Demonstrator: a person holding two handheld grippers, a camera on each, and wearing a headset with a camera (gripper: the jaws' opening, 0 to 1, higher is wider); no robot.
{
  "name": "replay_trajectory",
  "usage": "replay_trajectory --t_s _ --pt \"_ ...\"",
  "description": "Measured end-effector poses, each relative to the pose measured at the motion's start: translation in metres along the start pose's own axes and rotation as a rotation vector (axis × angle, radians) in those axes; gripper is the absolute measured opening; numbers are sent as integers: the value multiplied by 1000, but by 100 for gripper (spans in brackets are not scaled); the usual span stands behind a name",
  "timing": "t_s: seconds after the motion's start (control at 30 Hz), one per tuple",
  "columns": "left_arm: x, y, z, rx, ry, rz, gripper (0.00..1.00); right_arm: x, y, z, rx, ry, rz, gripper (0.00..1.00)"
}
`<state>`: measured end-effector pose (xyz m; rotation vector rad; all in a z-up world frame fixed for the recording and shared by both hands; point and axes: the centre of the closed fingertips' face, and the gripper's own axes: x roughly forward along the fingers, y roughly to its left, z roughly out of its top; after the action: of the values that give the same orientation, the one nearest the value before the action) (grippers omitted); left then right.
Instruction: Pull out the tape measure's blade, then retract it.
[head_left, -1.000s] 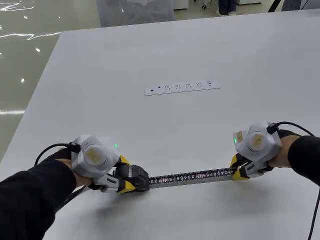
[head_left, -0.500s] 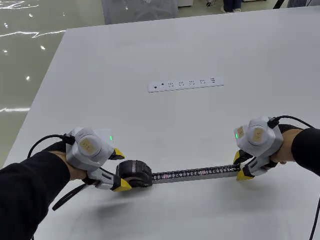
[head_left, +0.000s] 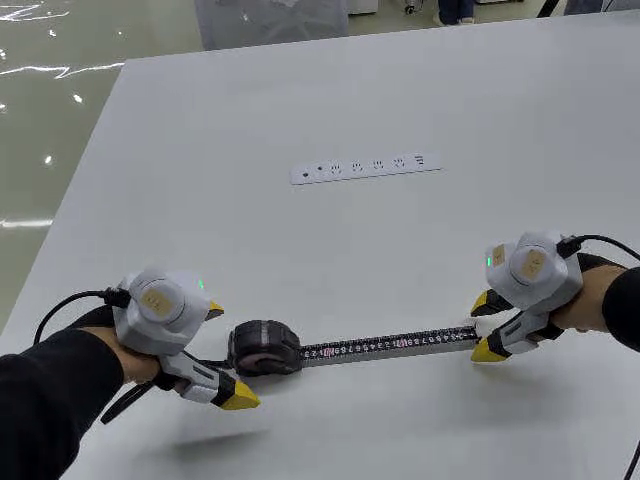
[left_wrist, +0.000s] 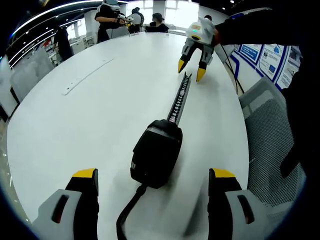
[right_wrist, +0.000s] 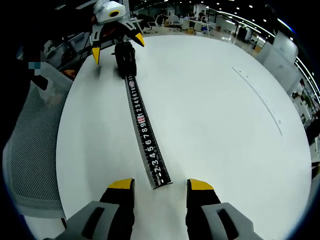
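Blade out flat on table (head_left: 330, 240), both grippers off it, so retract looks like the step in hand.
Tape measure case (head_left: 265, 347) lies on its side between the wide-open jaws of left gripper (head_left: 228, 353), untouched. Blade (head_left: 390, 346) runs to right gripper (head_left: 481, 326), whose jaws are open too, with the blade tip just ahead of them. Likely best: clamp the case firmly first, pinch the tip, feed the blade back slowly so it doesn't whip.
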<state>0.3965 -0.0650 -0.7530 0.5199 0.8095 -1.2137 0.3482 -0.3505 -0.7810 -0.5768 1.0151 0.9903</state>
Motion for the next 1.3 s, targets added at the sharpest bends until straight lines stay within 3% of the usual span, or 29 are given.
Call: replay_trajectory --t_s 0.07,0.13,0.17,0.23,0.3,0.4,0.5,0.6,0.7,0.73,0.83,0.87,0.93,1.0,1.07,1.17,1.23,1.3 --pt "-2 2 1 -35 -30 12 97 -3 -1 3 12 -15 -24 39" --pt "-5 4 -2 -52 -28 25 99 -4 -3 6 13 -37 -49 41" --pt "-8 8 -1 -99 -41 66 99 -4 -5 10 11 -61 -68 44" --pt "-11 12 2 -132 -80 82 99 -5 -5 12 48 -79 -84 51" --pt "-17 14 7 -195 -149 109 99 -4 -3 14 86 -101 -87 56" --pt "-23 19 -2 -284 -174 138 99 -6 0 9 125 -107 -89 64" --pt "-31 16 -1 -278 -235 154 99 -11 -5 8 185 -154 -134 69" --pt "-34 15 -10 -283 -240 174 99 -19 -7 9 254 -218 -168 77" --pt "-41 27 -19 -307 -241 267 99 -27 -8 8 251 -248 -217 81" --pt "-45 27 -18 -348 -266 277 99 -31 -7 10 269 -282 -229 83" --pt "-59 33 -15 -326 -319 349 99 -39 -3 5 309 -316 -253 91" --pt "-60 31 -14 -301 -330 349 99 -41 -1 2 314 -324 -256 92" --pt "-62 24 -16 -317 -327 336 99 -47 3 -4 331 -341 -270 93" --pt "-64 17 -25 -344 -294 331 99 -53 8 -13 340 -354 -283 96" --pt "-69 11 -27 -333 -314 326 99 -60 12 -21 354 -368 -293 98" --pt "-72 3 -38 -389 -323 298 99 -66 25 -34 354 -349 -297 92" --pt "-72 -3 -52 -365 -279 298 99 -70 29 -40 353 -349 -311 98" --pt "-76 -11 -61 -364 -264 280 99 -75 36 -49 376 -348 -308 99"
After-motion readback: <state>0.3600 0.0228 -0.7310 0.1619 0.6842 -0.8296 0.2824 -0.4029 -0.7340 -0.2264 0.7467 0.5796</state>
